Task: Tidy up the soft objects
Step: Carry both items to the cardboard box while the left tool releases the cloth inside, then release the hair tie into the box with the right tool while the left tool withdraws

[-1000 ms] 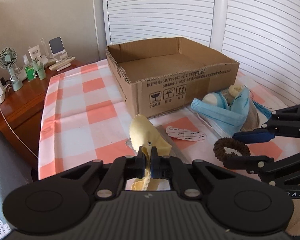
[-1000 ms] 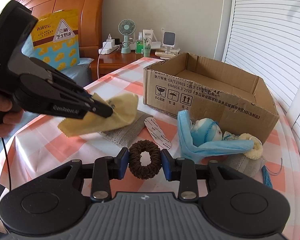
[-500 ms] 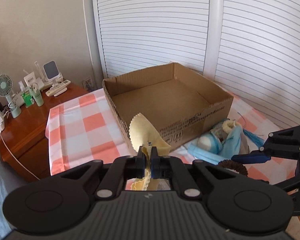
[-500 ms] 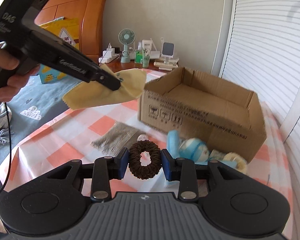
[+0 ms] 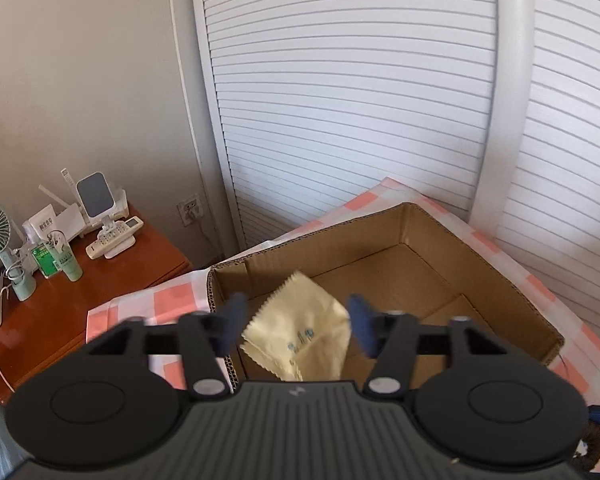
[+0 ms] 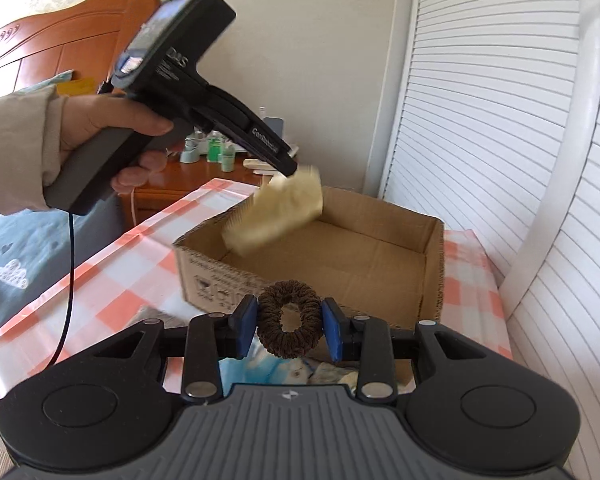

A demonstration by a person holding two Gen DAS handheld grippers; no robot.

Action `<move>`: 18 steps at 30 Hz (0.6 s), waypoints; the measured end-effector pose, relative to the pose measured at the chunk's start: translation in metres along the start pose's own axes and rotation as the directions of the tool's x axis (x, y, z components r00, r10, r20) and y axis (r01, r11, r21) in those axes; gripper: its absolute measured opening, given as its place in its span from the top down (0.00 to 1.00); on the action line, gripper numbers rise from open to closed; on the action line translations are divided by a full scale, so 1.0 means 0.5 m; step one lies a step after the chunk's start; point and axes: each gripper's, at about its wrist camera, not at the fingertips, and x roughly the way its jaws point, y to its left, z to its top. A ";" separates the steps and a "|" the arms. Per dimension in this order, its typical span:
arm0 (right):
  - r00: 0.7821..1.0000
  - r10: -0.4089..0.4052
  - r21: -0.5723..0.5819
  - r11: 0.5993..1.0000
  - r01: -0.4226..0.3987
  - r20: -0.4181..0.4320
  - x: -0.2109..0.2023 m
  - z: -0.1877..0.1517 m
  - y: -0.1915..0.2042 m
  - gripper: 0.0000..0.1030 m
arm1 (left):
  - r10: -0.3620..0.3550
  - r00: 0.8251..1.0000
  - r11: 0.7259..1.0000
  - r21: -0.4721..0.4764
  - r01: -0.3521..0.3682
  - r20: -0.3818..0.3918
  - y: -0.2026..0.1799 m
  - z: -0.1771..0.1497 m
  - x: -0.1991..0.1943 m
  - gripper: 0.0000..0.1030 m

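Note:
My left gripper (image 5: 296, 326) is open above the near left corner of the brown cardboard box (image 5: 512, 300). The yellow cloth (image 5: 300, 332) is loose between its fingers, over the box. In the right wrist view the left gripper (image 6: 292, 170) hangs over the box (image 6: 432, 256) with the blurred yellow cloth (image 6: 276, 212) just below its tip. My right gripper (image 6: 289, 330) is shut on a brown hair scrunchie (image 6: 288, 330), held in front of the box's near wall. The scrunchie also shows at the lower right edge of the left wrist view (image 5: 592, 446).
The box stands on an orange and white checked tablecloth (image 6: 112, 272). A blue face mask and soft toy (image 6: 284, 372) lie below my right gripper. A wooden side table (image 5: 72, 300) with a fan, bottles and a phone stand is at the left. White slatted doors (image 5: 360, 100) stand behind.
My left gripper moved up over the box and opened, letting go of the yellow cloth. My right gripper rose with the scrunchie and came closer to the box.

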 end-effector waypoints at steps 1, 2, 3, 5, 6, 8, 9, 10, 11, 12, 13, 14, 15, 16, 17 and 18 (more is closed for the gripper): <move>1.000 -0.008 0.004 1.000 0.008 -0.001 0.004 0.002 -0.006 0.61 | 0.016 1.000 1.000 -0.009 -0.016 0.013 0.003 -0.005 0.001 0.22; 1.000 -0.013 0.006 1.000 0.013 -0.002 0.007 0.004 -0.012 0.61 | 0.023 1.000 1.000 -0.015 -0.023 0.017 0.005 -0.010 -0.003 0.21; 1.000 -0.019 0.008 1.000 0.019 -0.003 0.009 0.006 -0.018 0.61 | 0.017 1.000 1.000 -0.020 -0.017 0.014 0.007 -0.016 -0.011 0.21; 1.000 -0.027 0.010 1.000 0.027 -0.007 0.013 0.007 -0.027 0.61 | -0.001 1.000 0.999 -0.032 0.001 0.015 0.010 -0.033 -0.040 0.15; 0.999 -0.031 0.010 0.999 0.031 -0.008 0.016 0.009 -0.030 0.61 | -0.003 1.000 0.999 -0.033 0.003 0.023 0.009 -0.044 -0.059 0.14; 0.999 -0.039 0.007 0.999 0.039 -0.012 0.022 0.016 -0.037 0.61 | -0.007 0.999 0.999 -0.034 0.009 0.037 0.007 -0.072 -0.099 0.07; 0.999 -0.043 0.007 0.999 0.043 -0.014 0.025 0.019 -0.039 0.61 | -0.009 0.999 0.999 -0.031 0.010 0.034 0.004 -0.088 -0.121 0.06; 0.999 -0.045 0.005 0.999 0.045 -0.016 0.029 0.022 -0.040 0.61 | -0.008 0.999 0.999 -0.031 0.009 0.035 0.002 -0.104 -0.139 0.06; 0.999 -0.048 0.002 0.999 0.048 -0.016 0.034 0.028 -0.044 0.61 | -0.008 0.999 0.999 -0.034 0.010 0.038 0.000 -0.123 -0.158 0.06; 0.998 -0.053 -0.001 0.999 0.053 -0.015 0.039 0.034 -0.047 0.61 | -0.010 0.999 0.999 -0.040 0.012 0.037 -0.003 -0.142 -0.173 0.06; 0.998 -0.057 -0.005 0.998 0.057 -0.016 0.046 0.043 -0.052 0.61 | -0.013 0.999 0.999 -0.050 0.015 0.040 -0.008 -0.162 -0.187 0.05; 0.998 -0.061 -0.007 0.998 0.061 -0.016 0.057 0.052 -0.058 0.61 | -0.015 0.999 0.998 -0.060 0.017 0.041 -0.012 -0.182 -0.198 0.05; 0.998 -0.068 -0.008 0.998 0.068 -0.016 0.067 0.061 -0.062 0.61 | -0.019 0.999 0.998 -0.066 0.022 0.036 -0.016 -0.203 -0.208 0.05; 0.997 -0.072 -0.011 0.997 0.072 -0.017 0.079 0.071 -0.067 0.61 | -0.019 0.999 0.997 -0.069 0.021 0.028 -0.024 -0.221 -0.216 0.05; 0.997 -0.075 -0.011 0.997 0.075 -0.018 0.093 0.082 -0.074 0.61 | -0.016 1.000 0.997 -0.071 0.018 0.023 -0.030 -0.238 -0.223 0.05; 0.997 -0.078 -0.011 0.997 0.078 -0.021 0.108 0.093 -0.080 0.61 | -0.011 1.000 0.997 -0.073 0.013 0.020 -0.036 -0.255 -0.228 0.05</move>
